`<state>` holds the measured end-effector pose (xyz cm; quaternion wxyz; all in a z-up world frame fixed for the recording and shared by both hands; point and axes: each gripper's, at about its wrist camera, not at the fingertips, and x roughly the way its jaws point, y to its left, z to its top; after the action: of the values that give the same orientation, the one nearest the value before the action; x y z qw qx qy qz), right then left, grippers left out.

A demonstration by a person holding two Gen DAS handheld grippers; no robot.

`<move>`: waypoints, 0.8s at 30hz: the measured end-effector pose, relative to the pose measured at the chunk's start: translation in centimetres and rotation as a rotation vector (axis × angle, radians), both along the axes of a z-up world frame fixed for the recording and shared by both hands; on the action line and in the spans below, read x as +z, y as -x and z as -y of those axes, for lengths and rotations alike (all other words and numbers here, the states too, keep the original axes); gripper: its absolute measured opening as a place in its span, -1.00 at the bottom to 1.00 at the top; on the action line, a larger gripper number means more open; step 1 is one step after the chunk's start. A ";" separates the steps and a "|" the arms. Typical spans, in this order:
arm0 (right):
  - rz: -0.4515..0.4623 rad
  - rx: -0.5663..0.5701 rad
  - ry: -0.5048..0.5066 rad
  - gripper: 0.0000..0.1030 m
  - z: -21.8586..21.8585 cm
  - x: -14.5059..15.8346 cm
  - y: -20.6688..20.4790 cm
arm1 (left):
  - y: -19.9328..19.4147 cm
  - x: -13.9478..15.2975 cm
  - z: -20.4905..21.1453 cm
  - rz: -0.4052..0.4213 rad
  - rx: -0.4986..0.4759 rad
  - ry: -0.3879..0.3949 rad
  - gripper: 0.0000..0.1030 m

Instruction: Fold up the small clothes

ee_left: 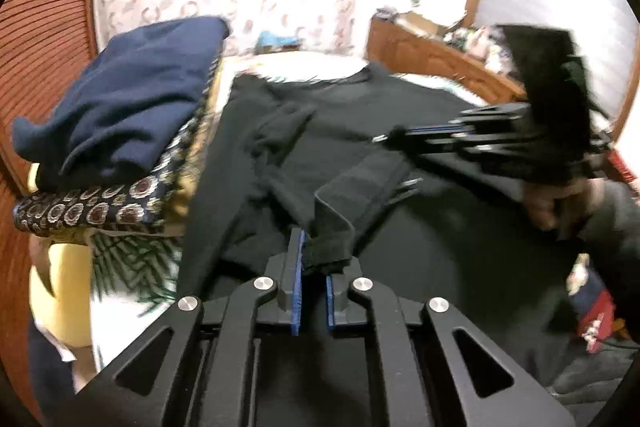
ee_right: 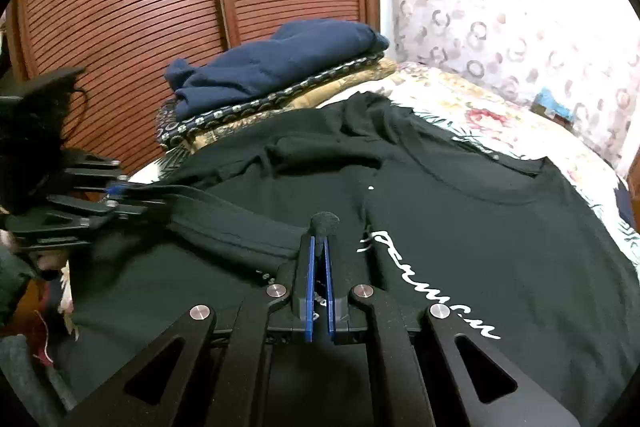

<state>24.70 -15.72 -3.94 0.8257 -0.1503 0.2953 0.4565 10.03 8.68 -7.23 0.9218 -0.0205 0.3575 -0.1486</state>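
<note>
A black T-shirt with white script lettering lies spread on the bed, collar toward the far right. My right gripper is shut on a pinch of its fabric near the middle. My left gripper is shut on a folded strip of the shirt's hem and lifts it off the bed. The left gripper also shows at the left of the right wrist view, with the hem stretched between the two. The right gripper shows blurred at the right of the left wrist view.
A folded navy garment lies on a stack of patterned cloth at the far left of the bed. Brown louvred doors stand behind it. A patterned curtain hangs at the back. A wooden headboard lies far right.
</note>
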 end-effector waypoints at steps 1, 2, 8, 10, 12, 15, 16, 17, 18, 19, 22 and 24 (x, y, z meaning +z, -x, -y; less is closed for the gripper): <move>0.007 -0.008 -0.008 -0.92 0.4 0.3 0.1 | 0.4 0.3 0.4 -0.004 -0.009 -0.001 -0.82; 0.009 -0.010 -0.019 -0.92 0.6 0.5 0.1 | 0.6 0.4 0.8 -0.011 -0.013 -0.008 -0.82; 0.024 -0.011 -0.031 -0.92 2.7 1.0 1.2 | 2.3 0.6 3.1 -0.013 -0.035 -0.058 -0.75; 0.014 -0.016 -0.014 -0.92 3.2 0.7 1.6 | 2.3 0.2 3.4 -0.019 -0.025 -0.083 -0.65; 0.004 -0.030 0.009 -0.91 3.6 0.4 2.0 | 2.2 0.0 3.2 -0.020 -0.006 -0.102 -0.40; 0.002 -0.033 0.025 -0.77 4.3 0.3 2.8 | 2.4 0.3 2.3 0.000 0.010 -0.086 -0.10; 0.004 -0.046 0.027 -0.72 4.4 0.5 2.8 | 2.4 0.5 2.1 0.008 0.016 -0.080 -0.08; 0.008 -0.057 0.027 -0.69 4.4 0.7 2.9 | 2.5 0.8 1.9 0.013 0.021 -0.076 -0.06; 0.009 -0.064 0.020 -0.67 4.4 0.9 2.8 | 2.4 1.0 1.7 0.025 0.023 -0.069 0.00; 0.008 -0.068 0.011 -0.66 4.2 1.0 2.8 | 2.5 1.3 1.6 0.038 0.027 -0.059 0.12; 0.003 -0.090 -0.034 -0.38 3.4 1.5 2.7 | 2.8 2.2 0.9 0.072 0.039 -0.035 0.28; -0.004 -0.093 -0.051 -0.32 2.7 1.6 2.5 | 2.6 2.4 0.7 0.080 0.048 -0.045 0.40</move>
<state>22.17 -18.45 -2.34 0.8490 -0.1144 0.2919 0.4252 7.47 7.93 -4.85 0.9388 -0.0024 0.3231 -0.1191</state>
